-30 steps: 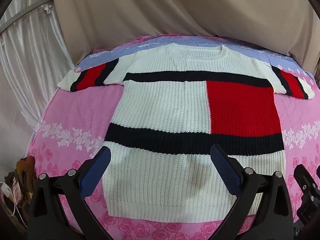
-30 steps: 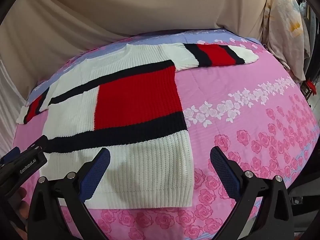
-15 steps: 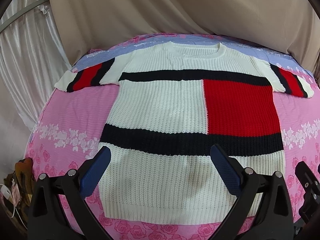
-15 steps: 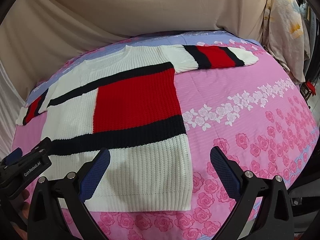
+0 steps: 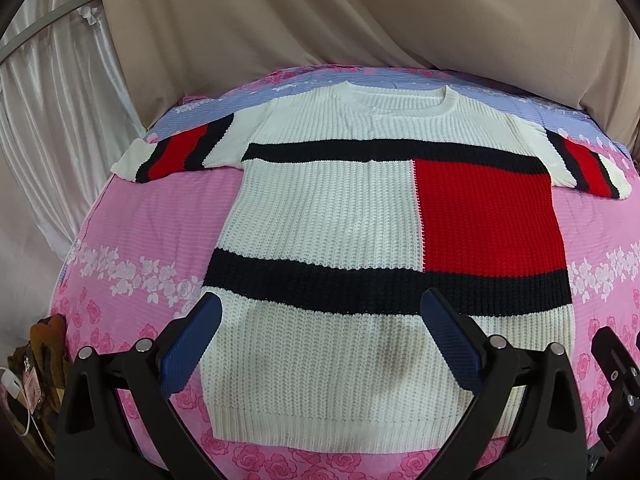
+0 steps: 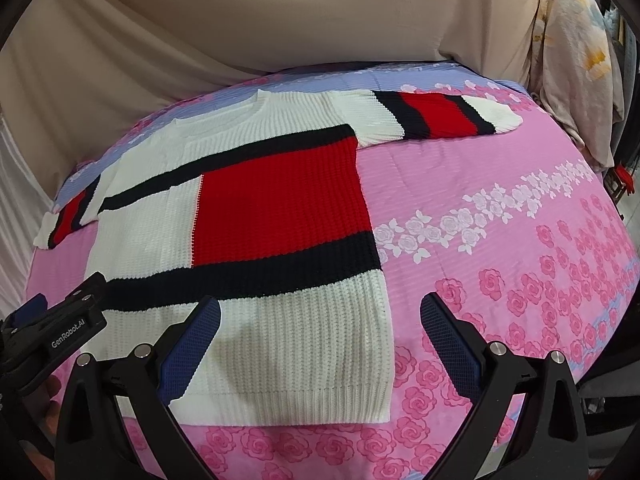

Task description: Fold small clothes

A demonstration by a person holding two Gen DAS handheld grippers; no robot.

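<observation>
A small knit sweater (image 5: pixel 332 216), white with black bands, a red block and striped short sleeves, lies flat and spread out on the pink bedspread, hem towards me. It also shows in the right wrist view (image 6: pixel 276 204). My left gripper (image 5: pixel 320 340) is open and empty, hovering above the hem's left half. My right gripper (image 6: pixel 320 340) is open and empty above the hem's right corner. The left gripper's body (image 6: pixel 60 332) shows at the left of the right wrist view; the right gripper's body (image 5: pixel 616 380) shows at the right edge of the left wrist view.
The bed has a pink rose-print cover (image 6: pixel 520 240) with a lilac strip at the far end. Beige cloth (image 5: pixel 360 12) hangs behind it. White curtain (image 5: pixel 52 100) is at the left. Clutter with a cable (image 5: pixel 32 380) sits beside the bed's left edge.
Both grippers have drawn back slightly and shifted left, so the sweater sits a little farther right and lower in view. Both stay open.
</observation>
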